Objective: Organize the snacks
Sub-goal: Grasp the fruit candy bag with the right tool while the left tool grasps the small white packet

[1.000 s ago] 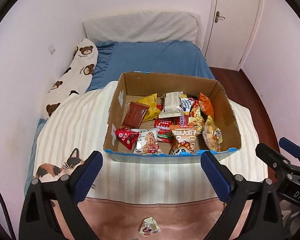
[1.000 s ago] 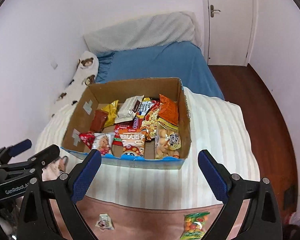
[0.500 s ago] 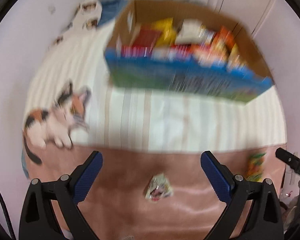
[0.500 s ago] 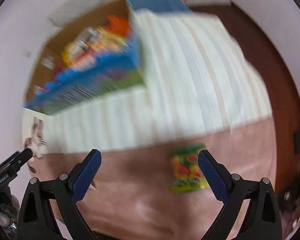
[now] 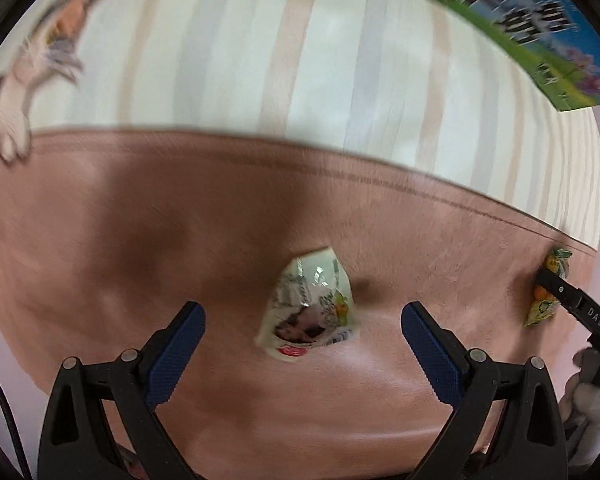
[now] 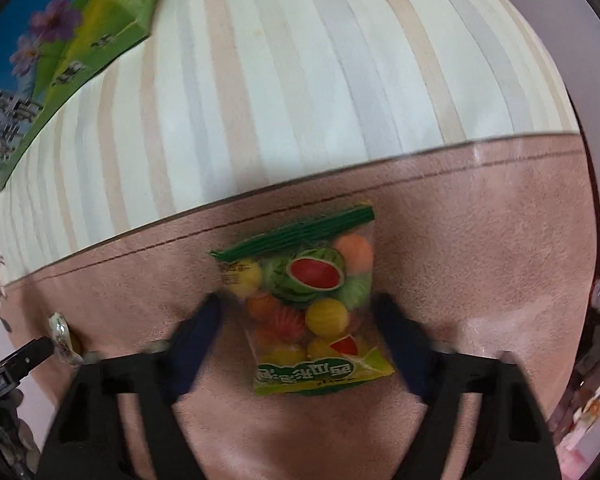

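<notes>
Tongs on the right point down at a fruit-candy packet lying flat on the pink blanket; the jaws are closing, one blue pad on each side of the packet, and blur hides whether they press it yet. Left tongs hang spread wide over a small white snack packet, which lies between the pads with a clear gap on both sides. Beyond both pairs the blanket turns to pale stripes. Farther off stands the printed wall of the snack box, blue and green.
</notes>
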### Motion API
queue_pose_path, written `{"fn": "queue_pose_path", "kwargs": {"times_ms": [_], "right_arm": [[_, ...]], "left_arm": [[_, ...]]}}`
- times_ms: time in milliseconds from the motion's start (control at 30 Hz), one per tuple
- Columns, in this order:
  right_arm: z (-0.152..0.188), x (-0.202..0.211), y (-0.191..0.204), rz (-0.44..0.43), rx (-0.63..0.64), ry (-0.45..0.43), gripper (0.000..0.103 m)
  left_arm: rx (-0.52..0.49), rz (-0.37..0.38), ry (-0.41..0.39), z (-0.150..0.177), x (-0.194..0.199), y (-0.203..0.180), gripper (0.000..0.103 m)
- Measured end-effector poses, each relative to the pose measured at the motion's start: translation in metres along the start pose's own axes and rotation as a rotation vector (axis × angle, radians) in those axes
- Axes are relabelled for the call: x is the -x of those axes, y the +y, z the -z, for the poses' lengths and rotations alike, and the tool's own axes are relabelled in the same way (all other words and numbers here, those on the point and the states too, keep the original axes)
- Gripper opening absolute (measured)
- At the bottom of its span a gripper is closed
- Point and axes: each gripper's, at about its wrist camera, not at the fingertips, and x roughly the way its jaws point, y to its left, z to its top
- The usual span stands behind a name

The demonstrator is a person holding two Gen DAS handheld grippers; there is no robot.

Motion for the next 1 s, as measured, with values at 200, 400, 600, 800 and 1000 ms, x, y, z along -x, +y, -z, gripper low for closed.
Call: {"fn": "queue_pose_path", "kwargs": {"times_ms": [200, 400, 600, 800, 1000], "right_arm": [[0.016, -0.002, 0.027, -0.062, 0.051, 0.025, 0.057], [0.039, -0.015, 0.055, -0.09, 0.089, 0.059, 0.058], [0.043, -0.022, 0.061, -0.096, 0.071, 0.078, 0.063], [0.04, -0.019, 0.059, -0.083, 0.081, 0.082, 0.064], [0.038, -0.025, 0.072, -0.085, 0.083, 0.081, 0.064]], "left_arm": [[0.065, 0.086, 0.034, 0.005, -0.021, 0.007, 0.082], [0.082, 0.07, 0.046, 0.009, -0.031, 0.011, 0.057], [0.117, 0.082, 0.07, 0.0, -0.039, 0.016, 0.058], [0.114, 0.068, 0.078, -0.017, -0.045, 0.019, 0.058], [0.106, 0.063, 0.062, -0.01, -0.043, 0.007, 0.057]]}}
